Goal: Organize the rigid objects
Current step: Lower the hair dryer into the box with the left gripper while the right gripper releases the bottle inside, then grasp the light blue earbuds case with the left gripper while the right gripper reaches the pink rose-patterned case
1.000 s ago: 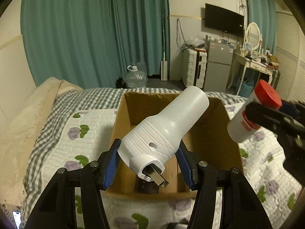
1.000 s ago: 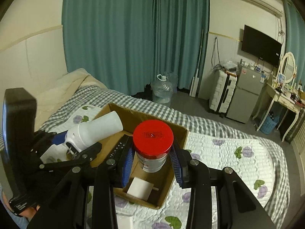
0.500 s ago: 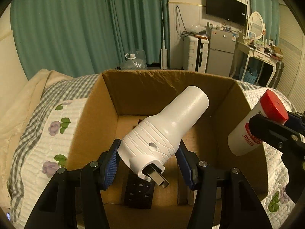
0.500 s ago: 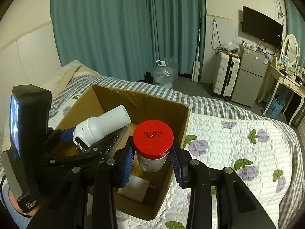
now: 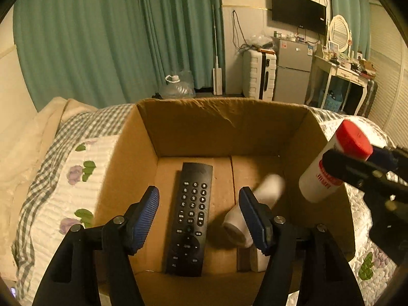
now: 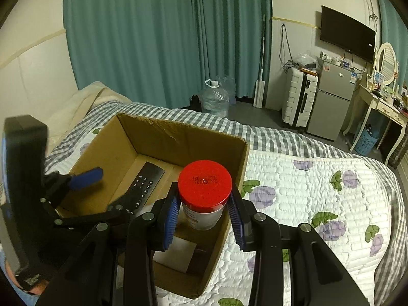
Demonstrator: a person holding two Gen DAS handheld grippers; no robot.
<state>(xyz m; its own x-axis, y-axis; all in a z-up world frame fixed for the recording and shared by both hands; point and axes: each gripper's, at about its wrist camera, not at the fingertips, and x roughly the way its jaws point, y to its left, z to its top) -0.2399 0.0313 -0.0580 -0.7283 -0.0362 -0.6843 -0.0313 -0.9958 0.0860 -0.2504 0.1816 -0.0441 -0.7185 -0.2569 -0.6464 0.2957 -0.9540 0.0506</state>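
Note:
An open cardboard box [image 5: 224,125] sits on the bed; it also shows in the right wrist view [image 6: 178,140]. My left gripper [image 5: 200,211] is open and empty above the box. Below it a blurred white cylindrical device [image 5: 255,209] lies in the box beside a black remote [image 5: 191,214]. My right gripper [image 6: 204,214] is shut on a white jar with a red lid [image 6: 204,191], held over the box's right side. The jar also shows in the left wrist view [image 5: 334,163]. The remote shows in the right wrist view [image 6: 142,188] too.
A white flat item [image 6: 176,252] lies in the box's near corner. The quilt with purple flowers [image 6: 318,193] spreads to the right. A water jug [image 6: 215,97], suitcase [image 6: 301,99], fridge and desk stand beyond the bed by green curtains.
My left gripper has opened and let go of the white device, which has dropped into the box. The right gripper with the jar has moved over the box's right side.

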